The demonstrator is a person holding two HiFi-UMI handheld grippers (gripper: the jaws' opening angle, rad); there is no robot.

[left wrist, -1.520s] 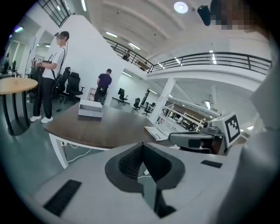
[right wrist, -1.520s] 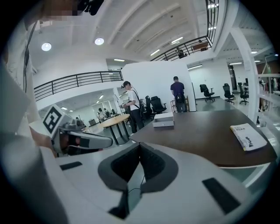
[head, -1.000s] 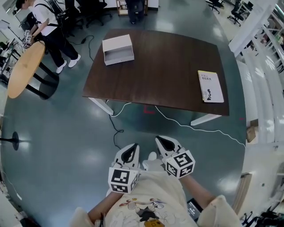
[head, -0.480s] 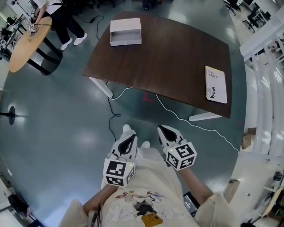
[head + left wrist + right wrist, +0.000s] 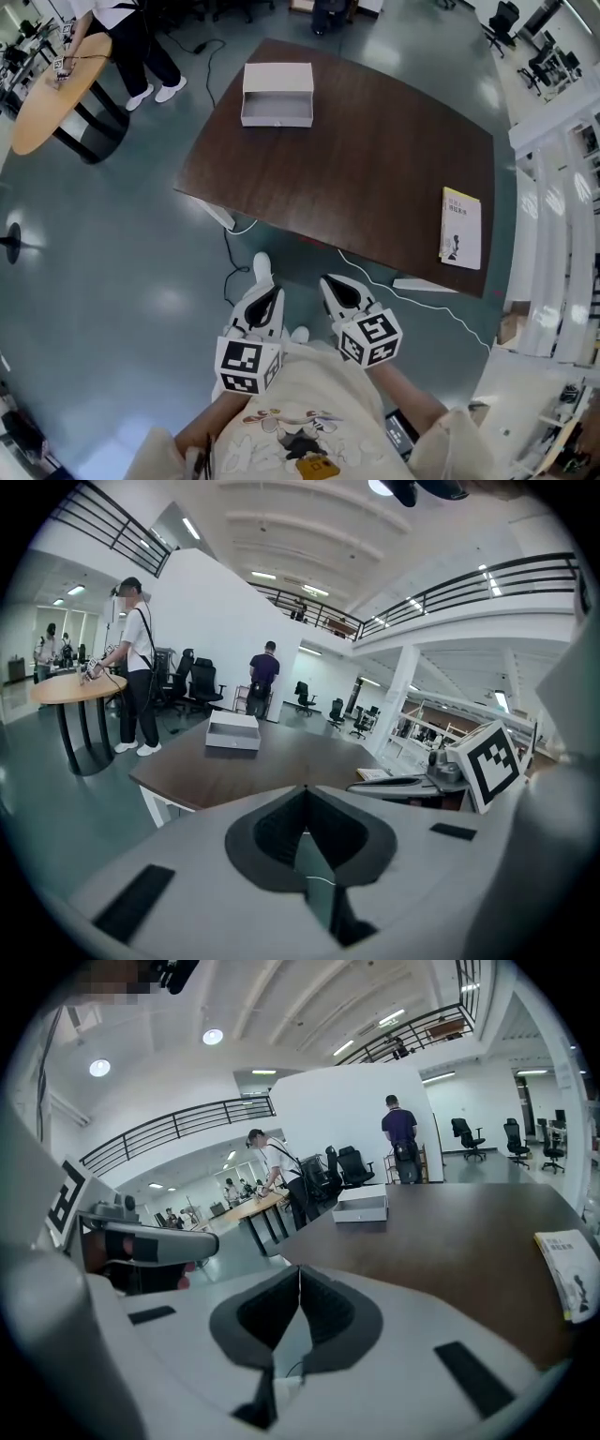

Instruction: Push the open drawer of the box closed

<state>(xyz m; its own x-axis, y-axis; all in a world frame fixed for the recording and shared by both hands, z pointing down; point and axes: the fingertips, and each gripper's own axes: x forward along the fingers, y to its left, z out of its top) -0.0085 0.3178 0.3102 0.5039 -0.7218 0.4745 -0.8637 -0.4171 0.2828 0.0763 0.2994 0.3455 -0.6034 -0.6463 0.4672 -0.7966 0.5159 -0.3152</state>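
A white box (image 5: 277, 94) sits on the far left part of a dark brown table (image 5: 375, 159), its drawer pulled out toward me. The same box shows small and distant in the left gripper view (image 5: 232, 731) and the right gripper view (image 5: 362, 1208). My left gripper (image 5: 265, 295) and right gripper (image 5: 336, 286) hang side by side close to my body, over the floor and short of the table's near edge. Both are shut with nothing between the jaws, as the left gripper (image 5: 303, 789) and right gripper (image 5: 299, 1269) show in their own views.
A yellow-edged book (image 5: 460, 227) lies at the table's right end. A white cable (image 5: 412, 272) trails over the floor under the near edge. A person (image 5: 131, 37) stands by a round wooden table (image 5: 52, 94) at the far left. Office chairs stand beyond.
I have stepped closer to the table, so the box and the tabletop sit nearer and more central in the head view. Both grippers stay shut, low in front of my body.
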